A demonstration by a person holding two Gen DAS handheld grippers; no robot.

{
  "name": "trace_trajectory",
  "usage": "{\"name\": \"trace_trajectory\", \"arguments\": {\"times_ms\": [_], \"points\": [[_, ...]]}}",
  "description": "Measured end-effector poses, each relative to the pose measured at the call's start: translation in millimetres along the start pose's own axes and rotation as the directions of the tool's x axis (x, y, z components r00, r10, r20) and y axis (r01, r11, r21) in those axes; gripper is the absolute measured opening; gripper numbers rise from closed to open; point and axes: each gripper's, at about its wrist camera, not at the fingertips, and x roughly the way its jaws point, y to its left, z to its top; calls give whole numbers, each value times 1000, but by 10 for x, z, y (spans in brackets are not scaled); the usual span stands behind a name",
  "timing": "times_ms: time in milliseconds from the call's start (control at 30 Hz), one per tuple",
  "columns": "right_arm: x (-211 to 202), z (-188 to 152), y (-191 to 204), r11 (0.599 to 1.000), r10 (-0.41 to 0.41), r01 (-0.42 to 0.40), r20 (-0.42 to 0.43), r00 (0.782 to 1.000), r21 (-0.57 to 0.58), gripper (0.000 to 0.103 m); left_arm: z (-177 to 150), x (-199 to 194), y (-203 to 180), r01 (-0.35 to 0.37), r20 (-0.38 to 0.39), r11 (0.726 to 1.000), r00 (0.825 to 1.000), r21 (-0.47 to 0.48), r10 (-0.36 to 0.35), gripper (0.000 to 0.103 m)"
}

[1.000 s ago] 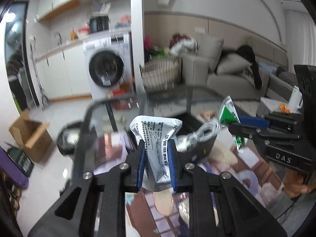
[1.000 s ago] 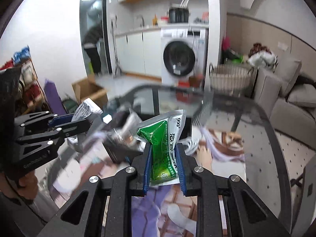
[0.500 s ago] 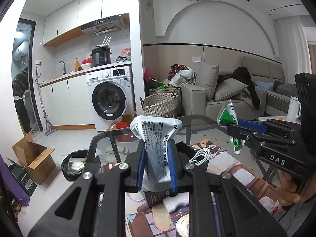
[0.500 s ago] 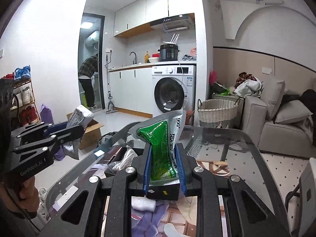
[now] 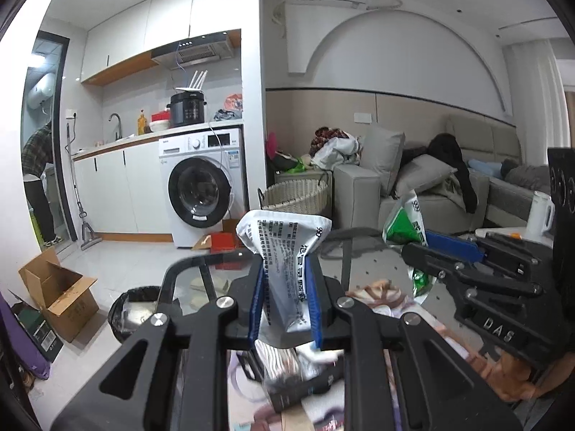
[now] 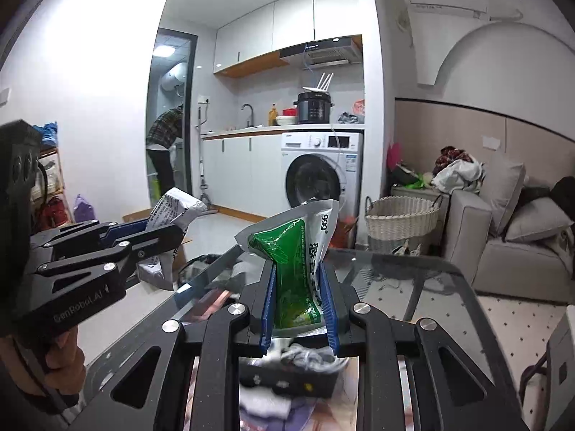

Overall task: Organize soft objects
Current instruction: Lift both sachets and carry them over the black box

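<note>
Pouches in both tools, so this looked like the carry part of the sorting job. The left tool (image 5: 284,300) was clamped tight on a white printed pouch (image 5: 284,248), and the right tool (image 6: 298,305) was pinched just as tight on a green pouch (image 6: 298,269), each one sticking up past its blue pads. Both were held up off the glass tabletop (image 6: 413,287), with a blurry heap of cables and soft stuff below and behind the fingertips. My guess is the next move needs a drop spot picked for each pouch, then lowering and letting go without the slippery foil sliding out early.

Left view caught the right tool off to its right with the green pouch dangling, plus a trash bin (image 5: 125,309) on the floor down to its left. Right view showed the left tool from the side, and the wicker basket (image 6: 402,222) ahead of it, to the right.
</note>
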Motion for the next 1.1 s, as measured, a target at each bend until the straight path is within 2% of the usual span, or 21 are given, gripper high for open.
{"name": "trace_trajectory", "arguments": {"times_ms": [200, 333, 467, 500, 567, 633, 767, 900, 967, 1000, 1100], "points": [[350, 201, 21, 1000, -3, 4, -23, 1000, 11, 23, 185, 287, 107, 11, 10, 998, 1000, -68, -10, 19], [595, 283, 39, 1000, -14, 13, -39, 999, -9, 23, 244, 533, 161, 3, -11, 993, 1000, -114, -4, 19], [922, 277, -28, 1000, -5, 8, -123, 992, 21, 23, 218, 903, 278, -31, -110, 983, 994, -182, 11, 19], [1005, 268, -56, 1000, -7, 11, -142, 990, 28, 23, 183, 1033, 303, -54, -165, 980, 986, -192, 23, 19], [1152, 249, -114, 999, -1, 9, -187, 982, 42, 23, 111, 1189, 365, -44, -226, 968, 974, -248, -14, 19], [1286, 196, -189, 998, 22, -6, -232, 972, 70, 23, 23, 1352, 414, -37, -298, 954, 953, -298, -56, 19], [1528, 63, -314, 994, 56, -20, -330, 942, 112, 23, -84, 1483, 321, -43, -375, 957, 924, -287, -71, 19], [1765, -100, -405, 984, 112, -36, -445, 888, 176, 23, -177, 1554, 246, -31, -444, 957, 890, -289, -105, 19], [1901, -208, -419, 987, 93, -8, -524, 846, 162, 23, -224, 1588, 257, -14, -480, 953, 866, -301, -139, 19], [1941, -267, -425, 985, 102, -10, -544, 833, 170, 23, -253, 1598, 267, -8, -496, 953, 855, -302, -150, 19], [1985, -450, -419, 983, 123, -19, -583, 803, 181, 23, -390, 1694, 229, -10, -575, 957, 801, -291, -166, 19]]}}
